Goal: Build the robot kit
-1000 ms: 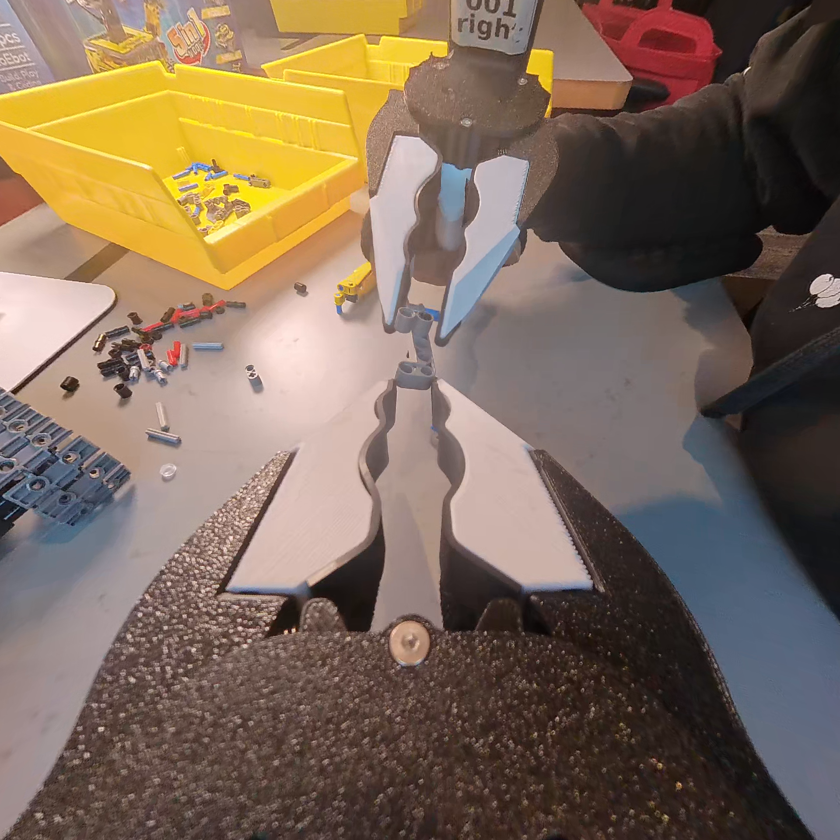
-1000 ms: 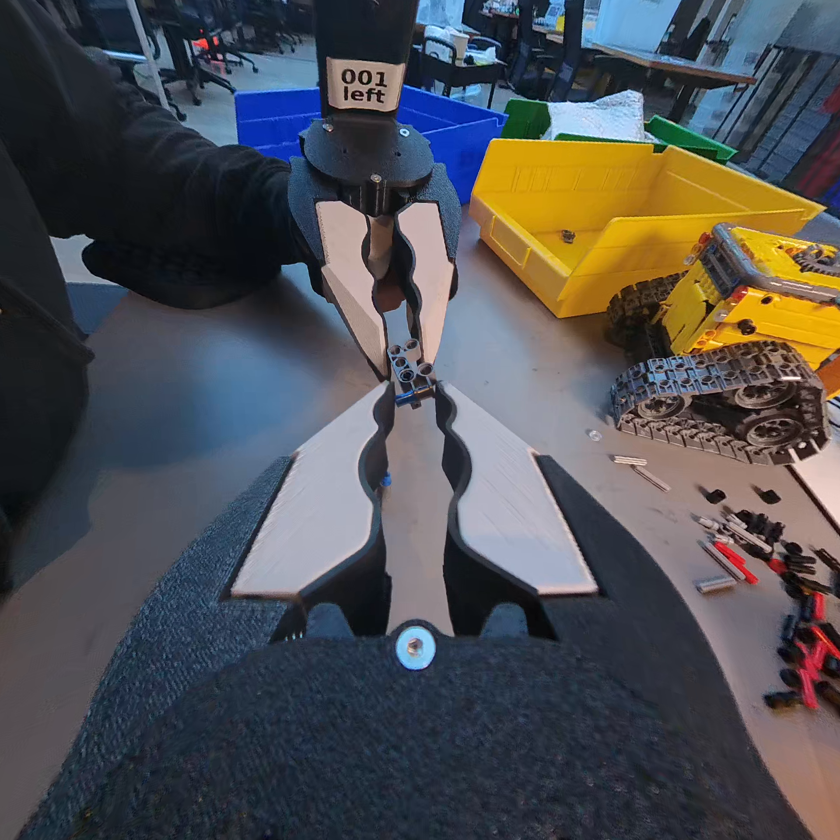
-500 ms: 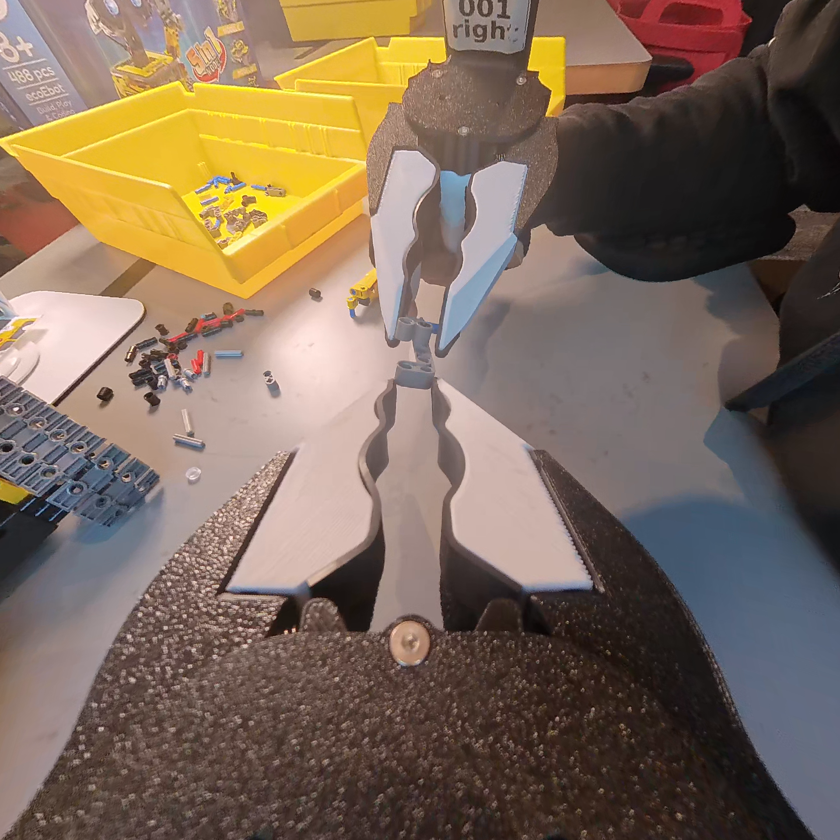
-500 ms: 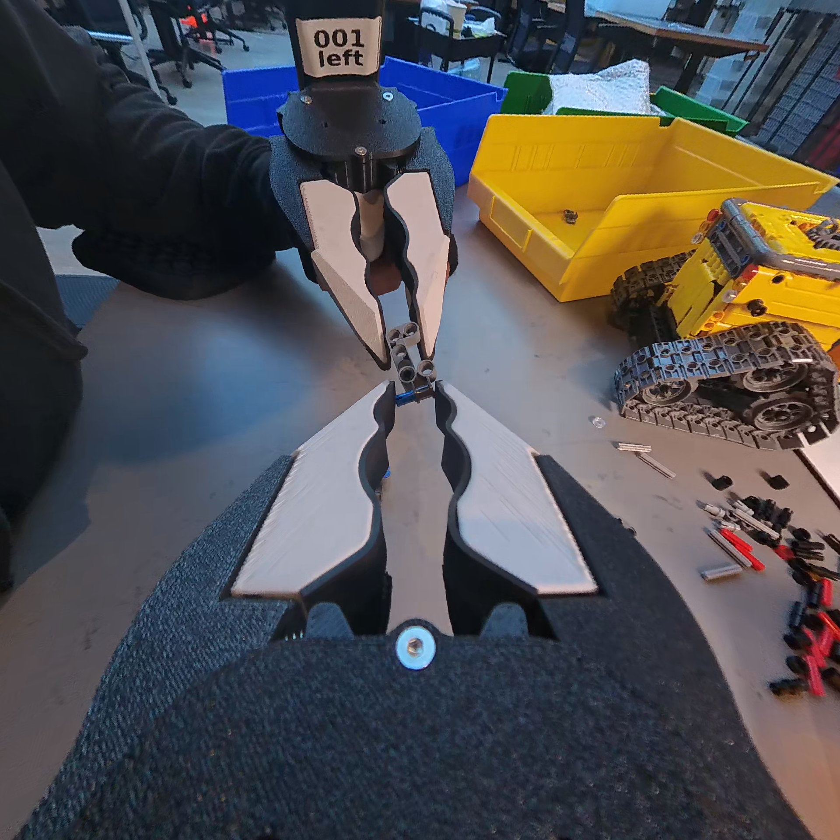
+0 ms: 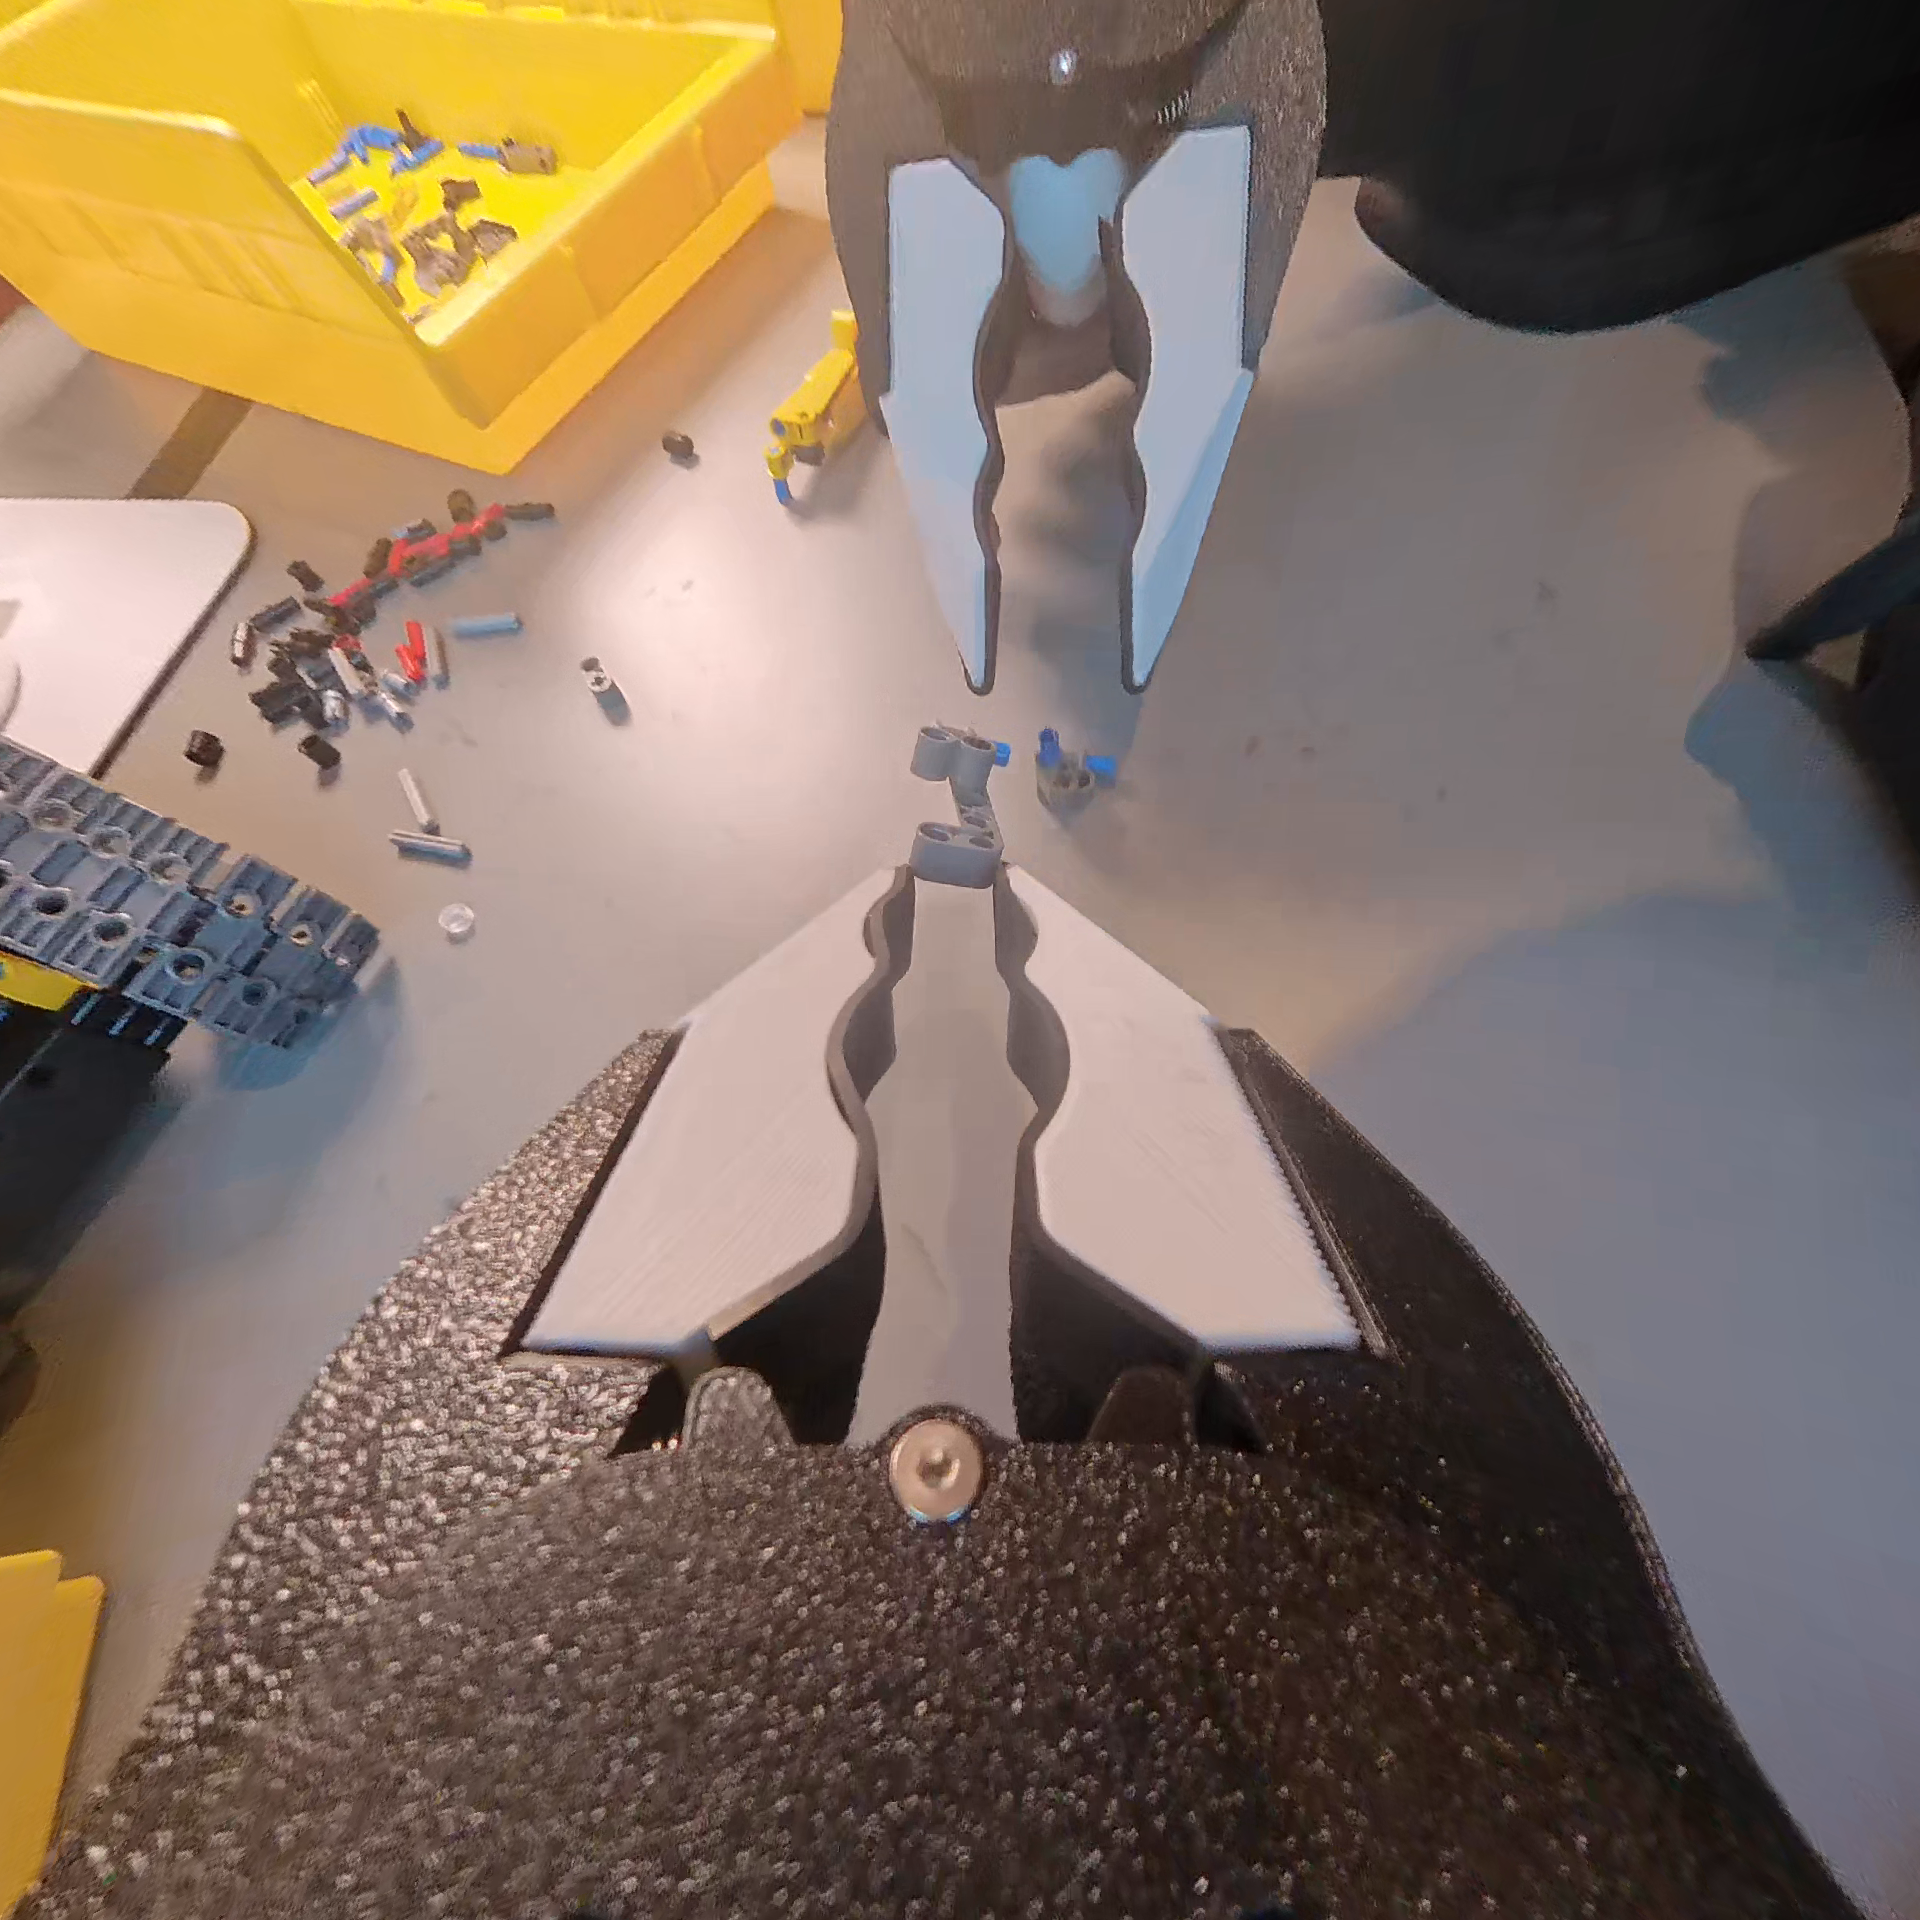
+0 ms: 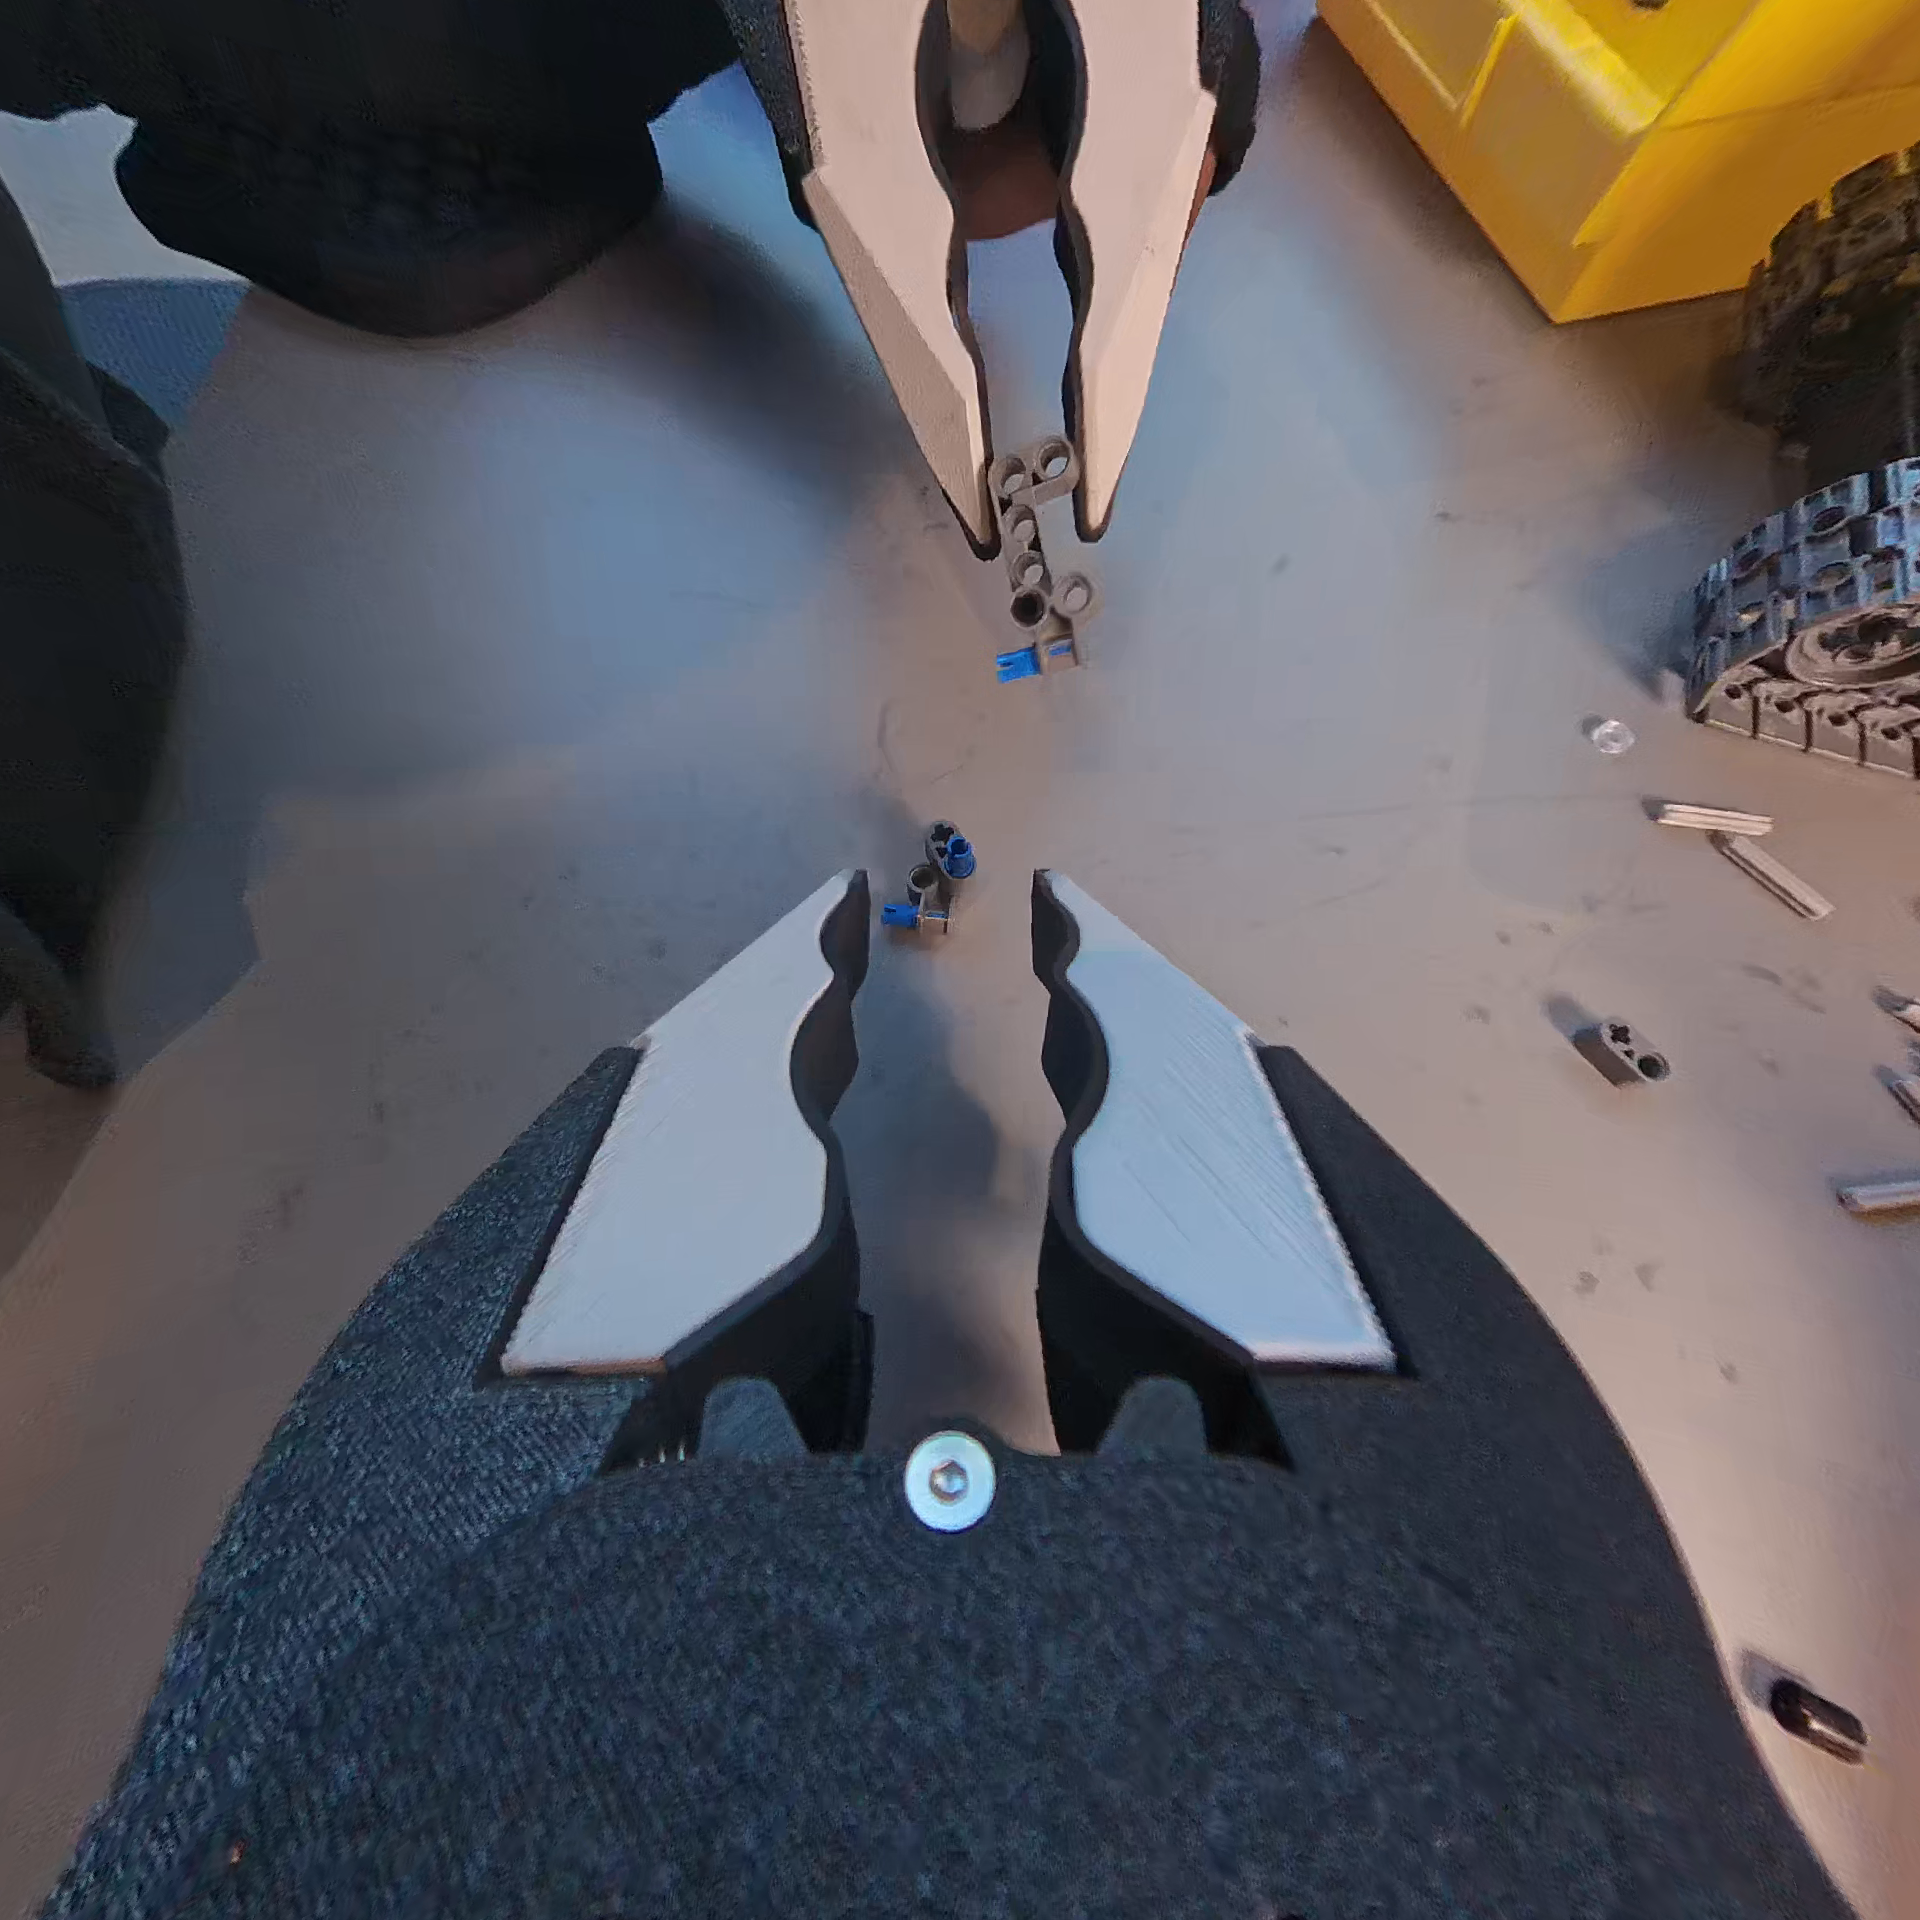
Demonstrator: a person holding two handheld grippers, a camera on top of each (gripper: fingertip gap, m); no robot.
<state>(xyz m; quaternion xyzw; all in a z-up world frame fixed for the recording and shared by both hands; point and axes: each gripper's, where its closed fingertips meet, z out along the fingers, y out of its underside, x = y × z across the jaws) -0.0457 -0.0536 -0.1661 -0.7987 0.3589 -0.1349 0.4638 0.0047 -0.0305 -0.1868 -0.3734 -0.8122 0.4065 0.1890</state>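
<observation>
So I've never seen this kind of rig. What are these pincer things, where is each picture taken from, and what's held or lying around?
No robot here: a person holds two hand-held grippers, each carrying its own camera looking along its fingers. In the left wrist view, the left gripper pinches a grey beam piece. The right gripper is open and empty; a small grey-and-blue connector lies on the table near its tips. Around them are a yellow bin, loose small parts and a tracked toy vehicle.

Grey table (image 5: 1455,935), yellow bin (image 5: 582,343), scattered pins (image 5: 353,644)
</observation>
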